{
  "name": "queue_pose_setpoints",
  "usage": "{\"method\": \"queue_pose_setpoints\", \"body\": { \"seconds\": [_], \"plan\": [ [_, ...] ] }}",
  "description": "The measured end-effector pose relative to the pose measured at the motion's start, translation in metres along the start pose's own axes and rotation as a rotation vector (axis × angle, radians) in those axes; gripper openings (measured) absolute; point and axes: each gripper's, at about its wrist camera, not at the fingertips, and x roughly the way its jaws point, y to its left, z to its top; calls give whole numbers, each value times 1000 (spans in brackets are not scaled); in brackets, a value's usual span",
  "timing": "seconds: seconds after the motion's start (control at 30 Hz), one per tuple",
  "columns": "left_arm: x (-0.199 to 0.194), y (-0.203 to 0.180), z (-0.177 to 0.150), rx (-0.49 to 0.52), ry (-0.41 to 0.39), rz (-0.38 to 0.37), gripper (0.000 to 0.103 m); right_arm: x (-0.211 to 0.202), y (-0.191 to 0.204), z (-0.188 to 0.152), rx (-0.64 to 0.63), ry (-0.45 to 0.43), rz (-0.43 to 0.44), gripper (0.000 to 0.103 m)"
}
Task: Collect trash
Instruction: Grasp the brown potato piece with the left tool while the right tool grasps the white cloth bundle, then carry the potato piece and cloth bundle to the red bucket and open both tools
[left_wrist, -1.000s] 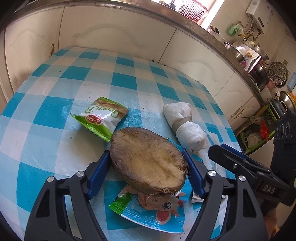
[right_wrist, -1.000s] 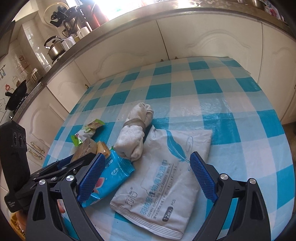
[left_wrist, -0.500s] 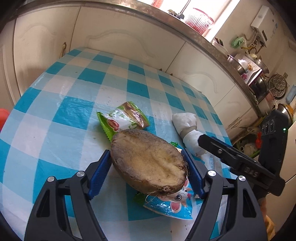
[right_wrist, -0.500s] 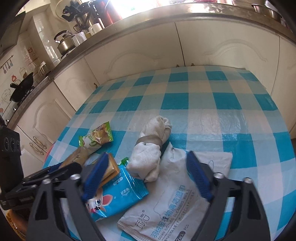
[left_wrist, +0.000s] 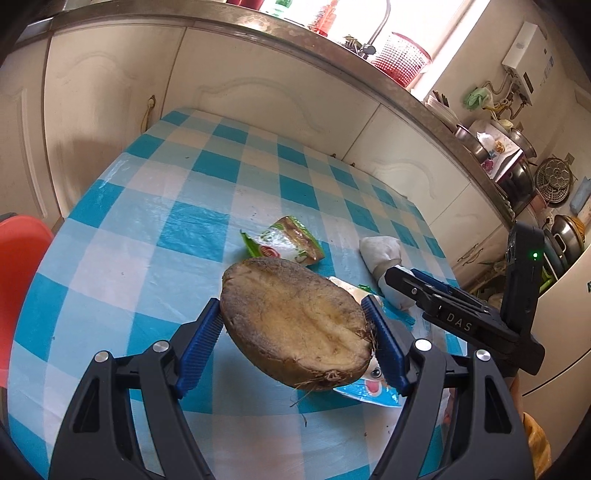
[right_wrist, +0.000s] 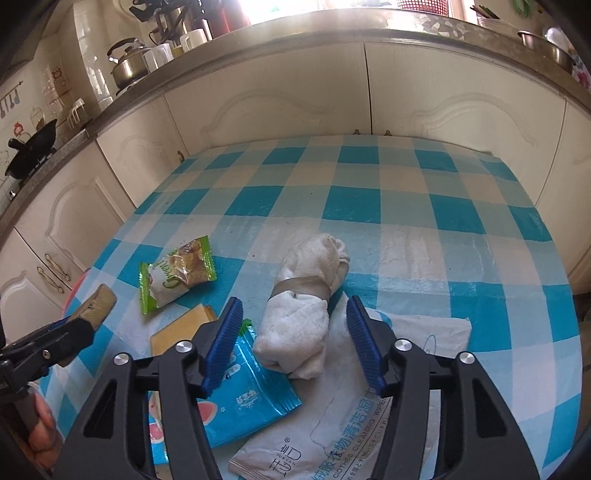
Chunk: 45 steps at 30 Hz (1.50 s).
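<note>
My left gripper (left_wrist: 295, 328) is shut on a brown halved potato (left_wrist: 295, 325) and holds it above the checked table (left_wrist: 155, 229). In the right wrist view the potato (right_wrist: 96, 302) shows at the far left, in the left gripper. My right gripper (right_wrist: 293, 343) is open, its fingers on either side of a white taped cloth bundle (right_wrist: 306, 299). A green snack wrapper (right_wrist: 175, 275), a blue wipes packet (right_wrist: 251, 402), a white wipes pouch (right_wrist: 354, 424) and a tan card (right_wrist: 181, 332) lie on the table.
Cream cabinets (right_wrist: 295, 103) and a counter with pots run along the far side of the table. An orange chair (left_wrist: 18, 280) stands at the table's left edge. The right gripper's body (left_wrist: 461, 317) shows at the right in the left wrist view.
My left gripper has lifted the potato up and back from the table. My right gripper has moved forward around the cloth bundle and its fingers have narrowed.
</note>
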Motion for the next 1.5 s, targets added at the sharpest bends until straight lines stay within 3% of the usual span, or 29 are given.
{"method": "queue_pose_setpoints", "body": {
  "seconds": [0.23,0.3,0.4,0.83,1.5],
  "plan": [
    [-7,12,-1,-10,-7,7,77,2,11,-5,-72,-4,-74,52],
    [-9,16,-2,-16,-9,10,77,5,15,-6,-91,4,-80,41],
    [-12,22,-3,-30,-7,13,77,10,20,-9,-121,19,-103,39],
    [-32,51,-10,-69,-31,29,77,0,7,-2,23,8,-31,34],
    [-85,116,-19,-174,-130,95,77,-32,65,24,-29,-84,29,34]
  ]
}}
